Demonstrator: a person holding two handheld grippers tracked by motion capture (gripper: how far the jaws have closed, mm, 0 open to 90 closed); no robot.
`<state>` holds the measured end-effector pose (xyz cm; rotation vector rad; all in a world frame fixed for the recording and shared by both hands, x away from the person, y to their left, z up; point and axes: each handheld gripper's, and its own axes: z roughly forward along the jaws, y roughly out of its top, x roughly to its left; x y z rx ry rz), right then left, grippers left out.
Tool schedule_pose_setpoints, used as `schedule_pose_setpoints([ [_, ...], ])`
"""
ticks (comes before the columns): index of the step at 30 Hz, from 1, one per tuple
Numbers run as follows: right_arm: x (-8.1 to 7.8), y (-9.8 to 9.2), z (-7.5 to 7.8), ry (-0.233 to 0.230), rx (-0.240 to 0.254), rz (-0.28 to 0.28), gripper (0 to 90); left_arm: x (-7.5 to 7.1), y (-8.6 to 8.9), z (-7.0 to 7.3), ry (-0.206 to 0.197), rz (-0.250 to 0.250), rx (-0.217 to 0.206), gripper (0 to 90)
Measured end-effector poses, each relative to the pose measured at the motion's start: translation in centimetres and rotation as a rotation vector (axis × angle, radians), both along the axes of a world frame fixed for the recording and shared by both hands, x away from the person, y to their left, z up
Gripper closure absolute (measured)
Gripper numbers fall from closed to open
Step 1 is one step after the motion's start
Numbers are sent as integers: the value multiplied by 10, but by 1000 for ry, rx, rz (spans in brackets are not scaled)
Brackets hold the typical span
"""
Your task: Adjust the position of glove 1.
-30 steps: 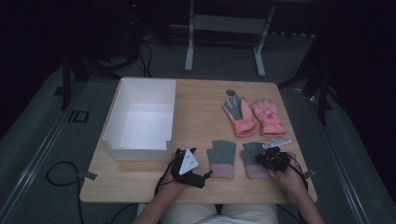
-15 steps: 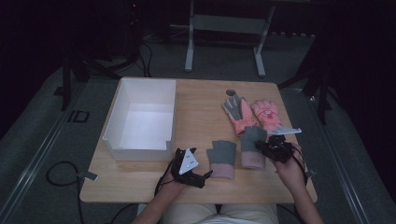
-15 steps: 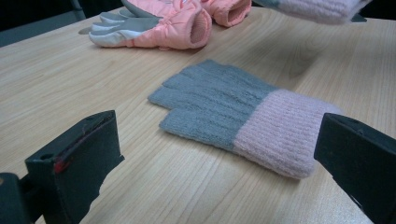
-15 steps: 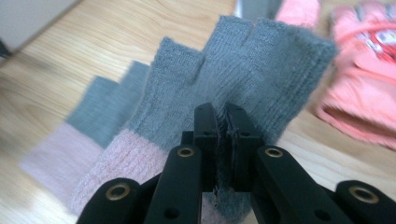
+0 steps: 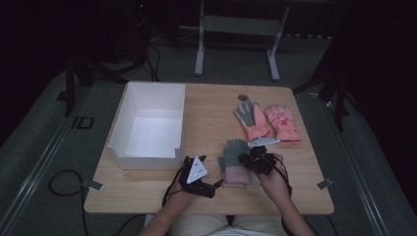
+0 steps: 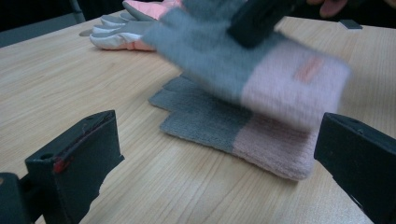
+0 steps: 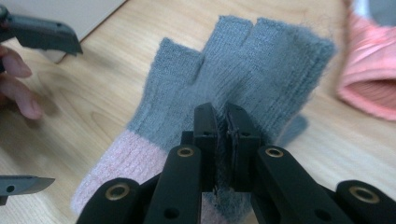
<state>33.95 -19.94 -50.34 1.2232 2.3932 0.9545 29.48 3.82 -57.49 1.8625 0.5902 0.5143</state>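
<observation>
Right gripper view: the right gripper (image 7: 227, 126) pinches a grey knit glove (image 7: 243, 70) (pink cuff) above its twin (image 6: 224, 126), which lies flat on the table (image 5: 206, 118). To stack neatly, I'd line up cuffs before letting go; the left gripper (image 6: 219, 154) waits wide, unloaded. The white box (image 5: 123, 142) holds nothing.

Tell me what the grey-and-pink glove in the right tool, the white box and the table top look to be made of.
Grey-and-pink glove: knitted yarn, likely wool or acrylic; ribbed stitches and a fuzzy matte surface show.
White box: smooth matte walls, thin and straight-edged, probably plastic or coated board; hard to say which.
Table top: pale wood or wood-look laminate; long grain lines run under a smooth, low-sheen finish.
</observation>
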Motion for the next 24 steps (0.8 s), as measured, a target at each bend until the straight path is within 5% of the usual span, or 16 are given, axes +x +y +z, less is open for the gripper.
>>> schedule_pose_setpoints([
  [15, 5, 7, -33, 64, -9, -29, 817, 0, 0, 0, -8, 2, -4, 0],
  [20, 8, 6, -37, 67, -15, 2, 755, -2, -1, 0, -22, 17, 5, 1],
  [24, 8, -1, -29, 63, 15, 19, 686, -4, 0, 4, -11, -14, -75, 1],
])
